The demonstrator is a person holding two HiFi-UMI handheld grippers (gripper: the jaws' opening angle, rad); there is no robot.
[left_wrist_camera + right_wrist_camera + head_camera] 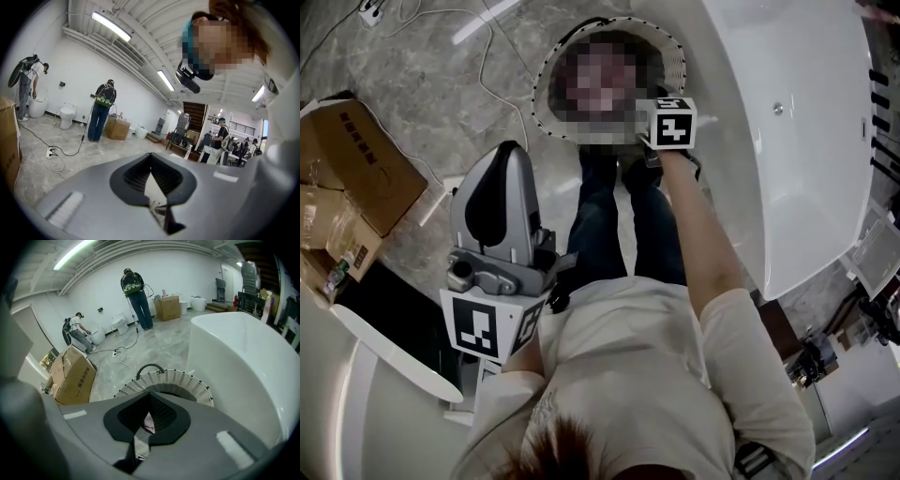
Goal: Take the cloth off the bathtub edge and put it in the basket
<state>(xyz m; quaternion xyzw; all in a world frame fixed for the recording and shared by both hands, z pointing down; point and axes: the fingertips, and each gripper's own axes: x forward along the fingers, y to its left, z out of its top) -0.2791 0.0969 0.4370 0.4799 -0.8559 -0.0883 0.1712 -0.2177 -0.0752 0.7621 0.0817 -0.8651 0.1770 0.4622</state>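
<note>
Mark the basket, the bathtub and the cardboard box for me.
basket (pixel 187 379): right gripper view, on its white slatted rim.
bathtub (pixel 234 366): right gripper view, on its white outer wall.
cardboard box (pixel 77 376): right gripper view, on its printed side.

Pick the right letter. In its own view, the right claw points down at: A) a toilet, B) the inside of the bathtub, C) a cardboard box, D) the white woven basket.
D: the right claw is aimed at the basket, whose woven rim shows just past its shut jaws, with the bathtub off to the side.
</note>
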